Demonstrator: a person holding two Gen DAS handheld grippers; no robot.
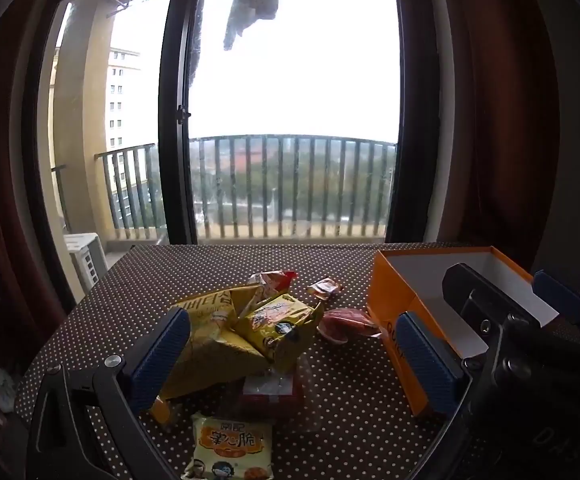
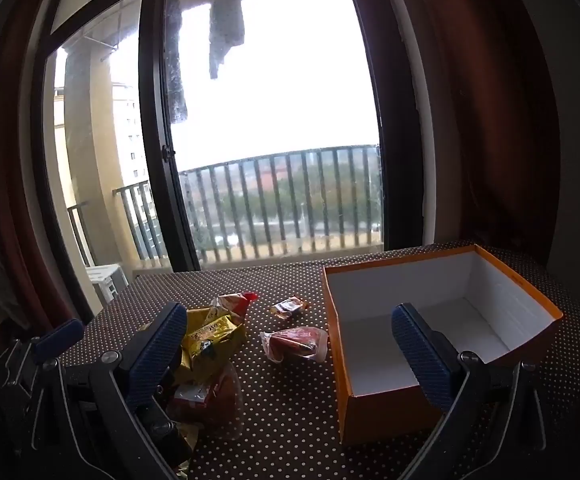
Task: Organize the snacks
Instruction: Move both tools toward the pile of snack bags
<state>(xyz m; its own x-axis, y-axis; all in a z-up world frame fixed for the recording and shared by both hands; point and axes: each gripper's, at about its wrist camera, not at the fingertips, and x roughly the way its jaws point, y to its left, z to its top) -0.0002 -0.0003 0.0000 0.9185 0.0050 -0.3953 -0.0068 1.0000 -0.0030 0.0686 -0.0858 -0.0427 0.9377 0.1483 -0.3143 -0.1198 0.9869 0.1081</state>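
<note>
We see crinkled yellow snack bags [image 1: 226, 332] at 12 o'clock between released left gripper [image 1: 296, 354] fingers; open orange cardboard box [image 2: 374, 408] at 12 between released right gripper [image 2: 290, 354] fingers. Left nearer heap.

So there's a loose heap of yellow snack bags [image 1: 250, 328] on the polka-dot bench [image 1: 350, 400], a small red wrapped snack [image 2: 296, 342] just beside an open orange box [image 2: 370, 412], white inside, empty, sitting upright.
</note>
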